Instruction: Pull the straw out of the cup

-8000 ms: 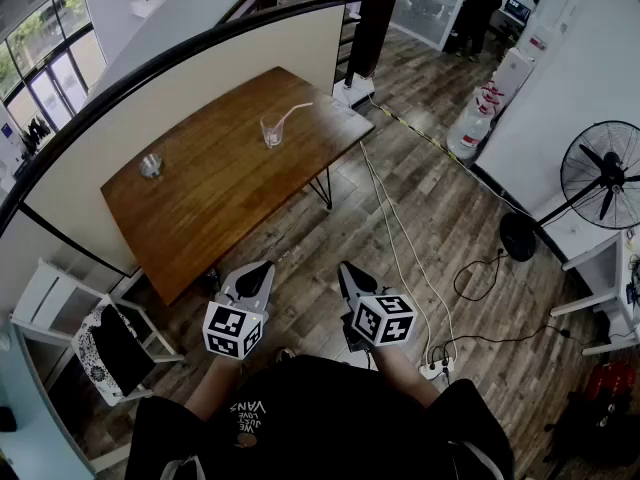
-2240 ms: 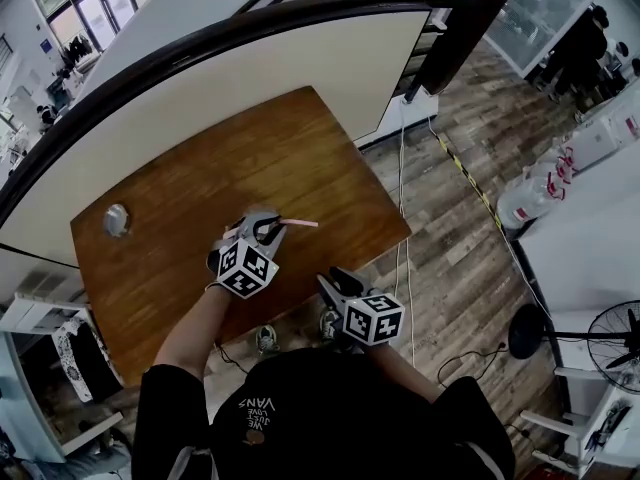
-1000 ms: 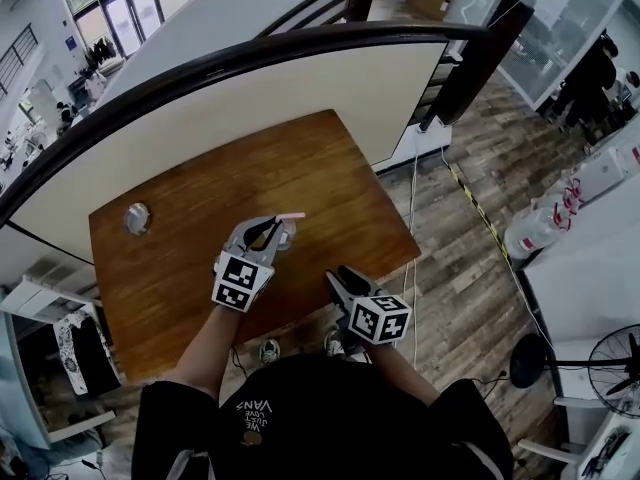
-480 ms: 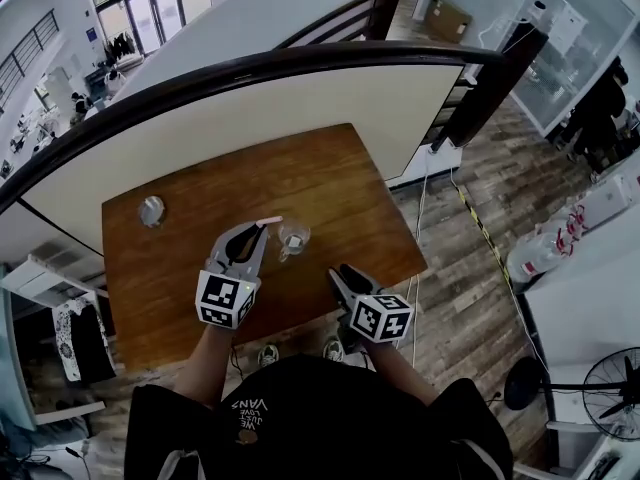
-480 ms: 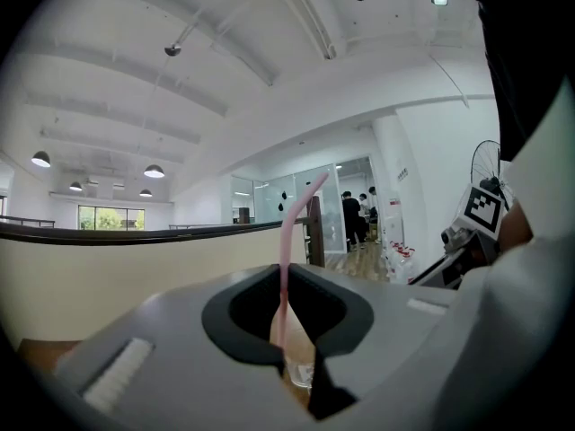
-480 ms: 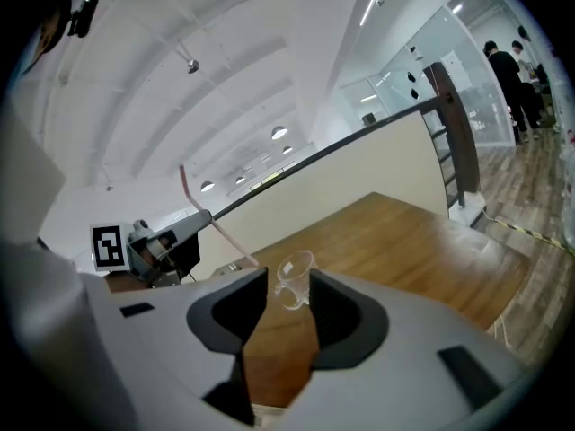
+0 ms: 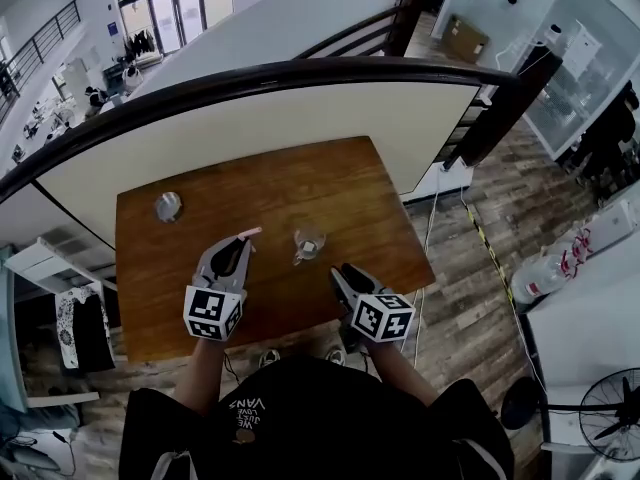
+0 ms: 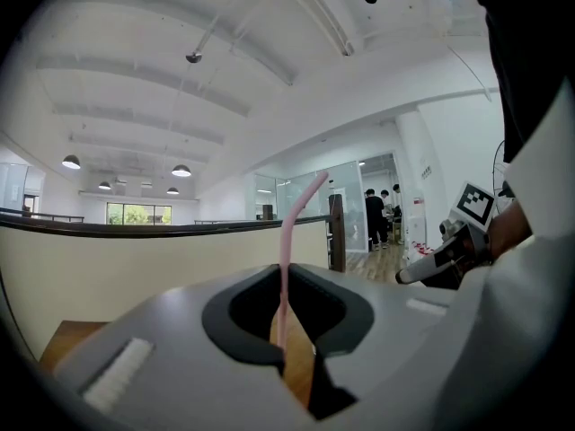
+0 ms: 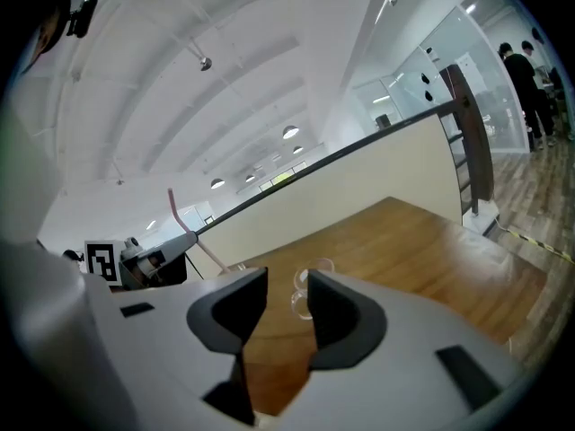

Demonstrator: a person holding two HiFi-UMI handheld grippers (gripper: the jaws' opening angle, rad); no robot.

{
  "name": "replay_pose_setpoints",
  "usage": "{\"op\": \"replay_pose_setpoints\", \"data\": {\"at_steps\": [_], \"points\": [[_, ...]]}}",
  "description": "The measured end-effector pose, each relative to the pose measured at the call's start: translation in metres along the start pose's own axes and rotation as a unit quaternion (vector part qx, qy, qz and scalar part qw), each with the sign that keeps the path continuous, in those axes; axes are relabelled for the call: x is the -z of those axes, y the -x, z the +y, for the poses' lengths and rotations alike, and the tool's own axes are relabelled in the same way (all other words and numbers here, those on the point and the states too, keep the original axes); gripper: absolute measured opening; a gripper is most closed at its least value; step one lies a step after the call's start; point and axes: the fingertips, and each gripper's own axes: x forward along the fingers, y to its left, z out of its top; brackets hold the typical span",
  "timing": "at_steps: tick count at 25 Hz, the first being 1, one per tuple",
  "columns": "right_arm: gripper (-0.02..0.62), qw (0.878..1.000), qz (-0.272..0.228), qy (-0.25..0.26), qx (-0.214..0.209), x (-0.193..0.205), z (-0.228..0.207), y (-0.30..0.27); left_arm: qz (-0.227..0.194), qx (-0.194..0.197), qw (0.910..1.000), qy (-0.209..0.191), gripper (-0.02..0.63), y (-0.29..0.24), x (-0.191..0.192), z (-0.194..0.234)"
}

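Straw [image 7: 248, 233] is clear of the cup [image 7: 307, 245], at the cup's 9 o'clock; left gripper [image 7: 243, 241] is clamped on it, most of its length poking past the tips, top end bent; looks light, thin and bendy, kinks easily, so hold it low with a gentle squeeze; right gripper [image 7: 341, 272] at the cup's 5 o'clock, jaws parted, empty; smooth wooden table [image 7: 340, 178], cup could slide; curved partition [image 7: 300, 118] at 12 o'clock; plank floor [image 7: 480, 268].
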Motion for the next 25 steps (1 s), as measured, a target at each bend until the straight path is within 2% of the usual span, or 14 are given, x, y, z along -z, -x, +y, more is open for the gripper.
{"op": "replay_pose_setpoints", "data": {"at_steps": [14,21,25], "points": [[0.127,0.999,0.020,0.022,-0.027,0.008,0.026,-0.023,0.043,-0.060,0.9953,0.062,0.037,0.057,0.050,0.023],[0.126,0.998,0.040,0.032,-0.028,0.021,0.023,-0.028,0.062,-0.059,0.9937,0.073,0.037,0.063,0.068,0.006],[0.104,0.997,0.053,0.040,-0.025,0.029,0.017,-0.027,0.078,-0.052,0.9929,0.073,0.037,0.064,0.080,-0.007]]}}
